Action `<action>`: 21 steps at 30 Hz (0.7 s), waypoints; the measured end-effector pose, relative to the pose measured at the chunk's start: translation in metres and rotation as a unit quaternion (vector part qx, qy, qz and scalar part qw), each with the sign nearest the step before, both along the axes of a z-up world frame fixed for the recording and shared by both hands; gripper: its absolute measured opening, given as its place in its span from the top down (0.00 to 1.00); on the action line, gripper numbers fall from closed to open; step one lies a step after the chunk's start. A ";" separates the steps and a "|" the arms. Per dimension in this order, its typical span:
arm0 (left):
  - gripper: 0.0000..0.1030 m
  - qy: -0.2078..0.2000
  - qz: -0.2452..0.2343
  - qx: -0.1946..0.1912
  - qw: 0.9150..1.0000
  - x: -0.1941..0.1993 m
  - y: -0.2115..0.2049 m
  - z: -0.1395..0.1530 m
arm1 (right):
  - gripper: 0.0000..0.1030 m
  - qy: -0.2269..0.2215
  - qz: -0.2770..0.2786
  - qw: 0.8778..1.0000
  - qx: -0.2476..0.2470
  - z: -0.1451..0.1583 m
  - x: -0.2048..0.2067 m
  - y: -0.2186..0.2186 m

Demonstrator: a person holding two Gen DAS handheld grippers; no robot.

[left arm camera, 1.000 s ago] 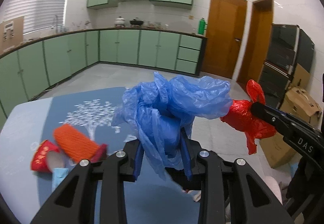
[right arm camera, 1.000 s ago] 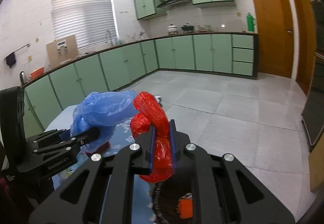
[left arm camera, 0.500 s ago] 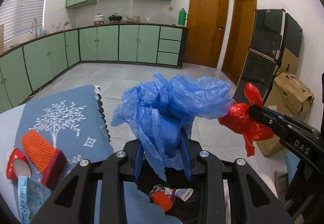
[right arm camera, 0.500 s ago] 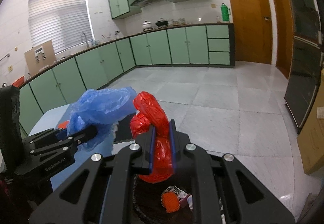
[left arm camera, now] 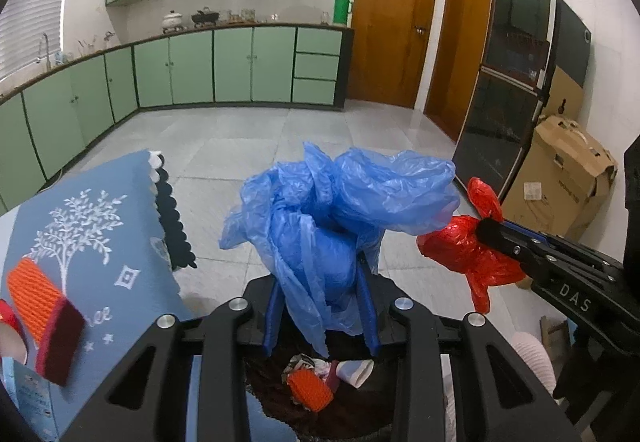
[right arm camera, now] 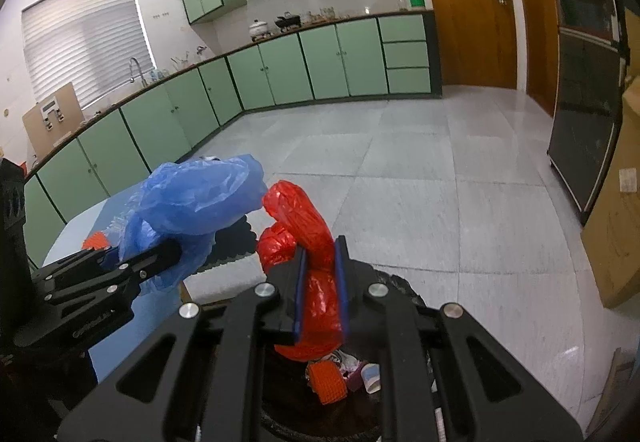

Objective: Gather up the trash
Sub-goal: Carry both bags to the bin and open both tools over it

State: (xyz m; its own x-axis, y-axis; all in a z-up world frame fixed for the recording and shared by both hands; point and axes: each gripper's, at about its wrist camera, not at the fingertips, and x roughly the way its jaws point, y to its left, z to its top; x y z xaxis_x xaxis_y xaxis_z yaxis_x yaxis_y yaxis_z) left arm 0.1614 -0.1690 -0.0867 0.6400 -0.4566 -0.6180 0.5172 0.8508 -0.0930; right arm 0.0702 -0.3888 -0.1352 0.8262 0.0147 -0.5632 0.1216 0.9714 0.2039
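Note:
My left gripper [left arm camera: 322, 298] is shut on a crumpled blue plastic bag [left arm camera: 336, 218], which also shows in the right wrist view [right arm camera: 192, 210]. My right gripper [right arm camera: 320, 278] is shut on a crumpled red plastic bag [right arm camera: 308, 234], seen to the right in the left wrist view [left arm camera: 464, 250]. Both bags hang over a black-lined trash bin [right arm camera: 404, 290] on the floor. Inside the bin lie an orange ridged piece [left arm camera: 310, 390], a paper cup [right arm camera: 370, 376] and scraps.
A table with a blue cloth [left arm camera: 100, 242] stands at the left, holding an orange ridged package [left arm camera: 38, 290] and a red cup [left arm camera: 8, 326]. Cardboard boxes [left arm camera: 564, 178] and a black cabinet [left arm camera: 516, 90] stand at the right. Green kitchen cabinets line the far wall.
Both grippers have swung right, off the table, carrying their bags. The trash bin has come into view below them and the table has slid to the left.

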 end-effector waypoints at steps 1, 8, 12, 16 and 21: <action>0.68 0.002 0.000 0.003 1.000 0.001 -0.002 -0.002 | 0.88 0.002 -0.002 1.000 0.000 -0.002 0.002 -0.001; 0.65 0.011 -0.008 0.014 1.000 0.008 -0.008 -0.011 | 0.84 0.010 -0.006 1.000 -0.004 -0.011 0.006 0.002; 0.54 0.011 -0.013 0.010 1.000 0.009 -0.005 -0.010 | 0.61 0.008 -0.011 1.000 -0.004 -0.007 0.006 0.003; 0.43 0.009 -0.009 0.004 1.000 0.008 0.002 -0.008 | 0.55 0.006 -0.018 1.000 -0.006 -0.007 0.002 0.002; 0.31 -0.002 -0.001 0.002 1.000 0.004 0.016 -0.002 | 0.16 -0.005 -0.044 0.999 -0.011 -0.002 -0.005 0.001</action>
State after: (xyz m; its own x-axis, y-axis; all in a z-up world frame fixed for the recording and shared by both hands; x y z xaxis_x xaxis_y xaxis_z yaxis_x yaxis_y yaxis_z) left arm 0.1658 -0.1529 -0.0888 0.6416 -0.4553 -0.6173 0.5190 0.8503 -0.0877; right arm 0.0656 -0.3879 -0.1375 0.8289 -0.0707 -0.5550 0.2051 0.9613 0.1837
